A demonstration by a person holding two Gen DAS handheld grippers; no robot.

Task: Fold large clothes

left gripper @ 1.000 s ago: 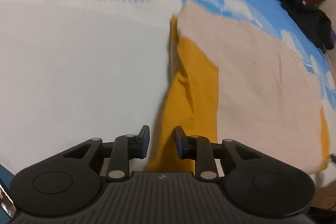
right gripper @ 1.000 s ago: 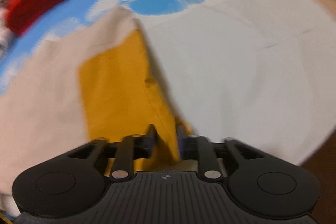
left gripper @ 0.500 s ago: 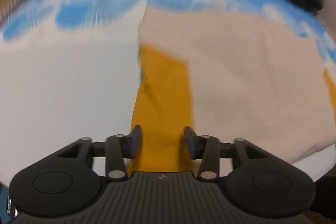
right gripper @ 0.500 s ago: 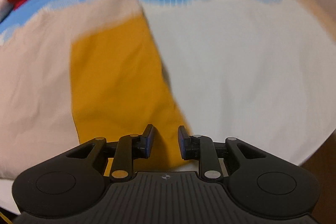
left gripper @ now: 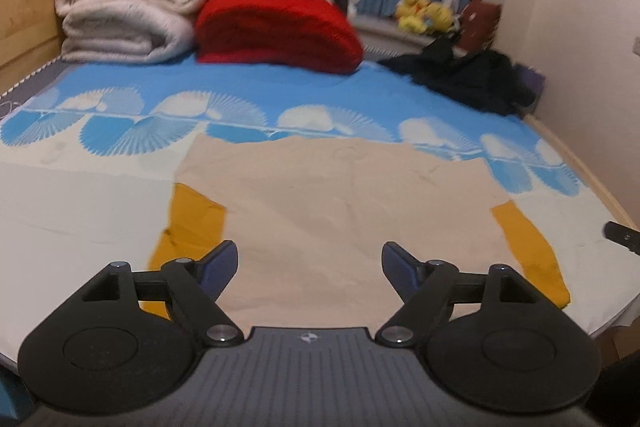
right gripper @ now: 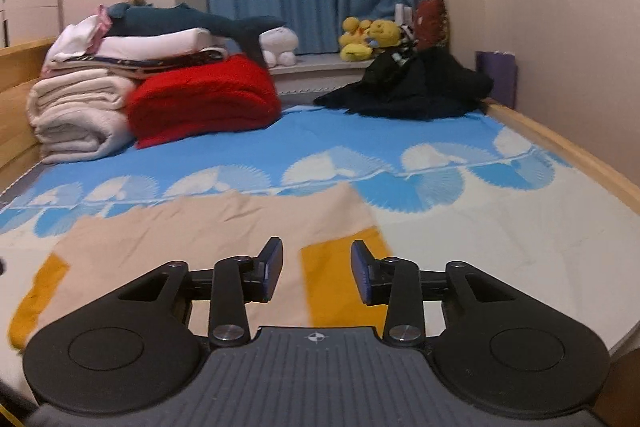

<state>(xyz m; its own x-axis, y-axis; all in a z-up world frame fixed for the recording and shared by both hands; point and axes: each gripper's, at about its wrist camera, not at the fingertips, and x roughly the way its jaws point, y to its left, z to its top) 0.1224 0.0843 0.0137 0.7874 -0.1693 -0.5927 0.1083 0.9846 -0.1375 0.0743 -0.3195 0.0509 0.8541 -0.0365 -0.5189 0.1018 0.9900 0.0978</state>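
Note:
A large beige garment point(left gripper: 340, 203) with mustard-yellow sleeves lies flat on the bed, both sleeves folded in along its sides. The left sleeve point(left gripper: 188, 227) and the right sleeve point(left gripper: 528, 251) show in the left wrist view. The garment also shows in the right wrist view point(right gripper: 200, 227), with a yellow sleeve point(right gripper: 336, 275) between my fingers' line of sight. My left gripper point(left gripper: 310, 265) is wide open and empty, raised above the garment's near edge. My right gripper point(right gripper: 316, 269) is open and empty, raised above the right sleeve.
The bed point(left gripper: 80, 195) has a blue and white sheet. Folded cream blankets point(left gripper: 120, 19) and a red blanket point(left gripper: 276, 27) are stacked at the head. A black clothes pile point(left gripper: 468, 79) and yellow plush toys point(right gripper: 368, 39) sit at the far right. A wall point(left gripper: 580, 27) borders the right side.
Both grippers have let go of the yellow sleeves, opened wider, and lifted back from the bed. The views now look level across the bed instead of down at the cloth.

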